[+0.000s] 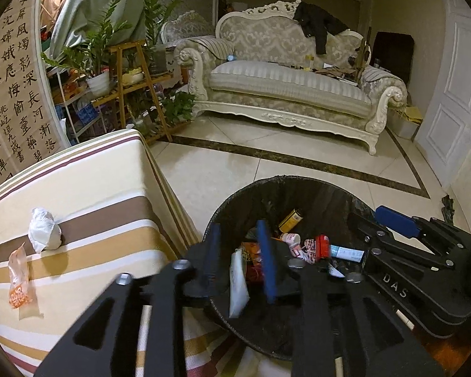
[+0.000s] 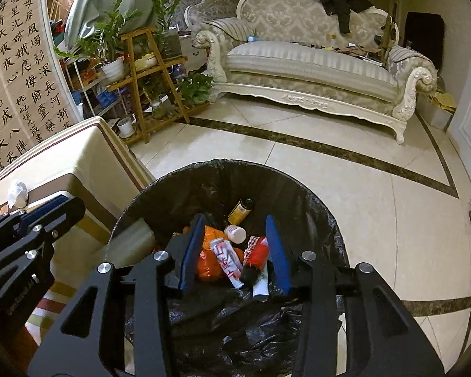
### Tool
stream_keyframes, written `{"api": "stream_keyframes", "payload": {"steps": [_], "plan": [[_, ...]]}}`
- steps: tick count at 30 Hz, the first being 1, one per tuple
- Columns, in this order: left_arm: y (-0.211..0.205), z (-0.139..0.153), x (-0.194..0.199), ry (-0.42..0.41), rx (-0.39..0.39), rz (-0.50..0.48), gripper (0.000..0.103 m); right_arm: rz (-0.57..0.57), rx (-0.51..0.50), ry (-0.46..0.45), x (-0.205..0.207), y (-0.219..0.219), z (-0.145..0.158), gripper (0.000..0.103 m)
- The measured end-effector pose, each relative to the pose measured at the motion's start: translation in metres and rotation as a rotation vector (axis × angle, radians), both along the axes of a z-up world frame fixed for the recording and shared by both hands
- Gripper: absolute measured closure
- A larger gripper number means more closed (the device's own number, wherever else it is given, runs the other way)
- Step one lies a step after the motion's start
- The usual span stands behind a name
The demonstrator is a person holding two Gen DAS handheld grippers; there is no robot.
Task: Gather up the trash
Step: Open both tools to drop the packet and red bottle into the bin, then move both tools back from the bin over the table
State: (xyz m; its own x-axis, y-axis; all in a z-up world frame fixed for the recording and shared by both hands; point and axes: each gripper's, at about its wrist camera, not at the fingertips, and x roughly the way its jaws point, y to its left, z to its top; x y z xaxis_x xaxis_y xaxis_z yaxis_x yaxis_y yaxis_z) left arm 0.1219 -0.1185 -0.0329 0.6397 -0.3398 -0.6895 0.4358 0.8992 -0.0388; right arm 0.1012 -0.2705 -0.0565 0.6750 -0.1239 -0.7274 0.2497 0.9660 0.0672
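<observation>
A black-lined trash bin point(image 1: 323, 194) point(image 2: 223, 172) stands on the floor beside the striped table and holds several wrappers, bottles and a yellow can point(image 2: 240, 210). My left gripper point(image 1: 240, 260) is open above the bin's left side; a white wrapper point(image 1: 238, 286) hangs blurred between its fingers, in midair over the bin. My right gripper point(image 2: 235, 251) is open and empty over the bin's middle. A crumpled white tissue point(image 1: 44, 231) and an orange-printed plastic wrapper point(image 1: 20, 282) lie on the table.
The striped tablecloth table point(image 1: 94, 188) is to the left of the bin. A wooden plant stand point(image 1: 141, 88) and a cream sofa point(image 1: 285, 88) stand further back across the tiled floor point(image 2: 376, 204). A white door point(image 1: 449, 94) is at right.
</observation>
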Motion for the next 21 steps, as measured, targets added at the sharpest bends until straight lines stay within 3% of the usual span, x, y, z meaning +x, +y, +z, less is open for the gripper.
{"api": "stream_keyframes", "payload": {"steps": [4,9,18,21], "plan": [[0.007,0.004,0.001,0.002,-0.022,0.021,0.054,-0.007,-0.001,-0.008,-0.002,-0.001,0.003,0.056],[0.017,0.009,-0.001,-0.011,-0.029,0.054,0.042,-0.013,-0.001,-0.016,-0.005,-0.001,0.007,0.051],[0.044,0.014,-0.006,-0.018,-0.022,0.131,0.034,0.010,-0.004,-0.033,-0.007,0.014,0.016,0.044],[0.056,0.014,-0.009,-0.022,-0.007,0.164,0.032,0.024,0.000,-0.040,-0.006,0.023,0.019,0.037]]}}
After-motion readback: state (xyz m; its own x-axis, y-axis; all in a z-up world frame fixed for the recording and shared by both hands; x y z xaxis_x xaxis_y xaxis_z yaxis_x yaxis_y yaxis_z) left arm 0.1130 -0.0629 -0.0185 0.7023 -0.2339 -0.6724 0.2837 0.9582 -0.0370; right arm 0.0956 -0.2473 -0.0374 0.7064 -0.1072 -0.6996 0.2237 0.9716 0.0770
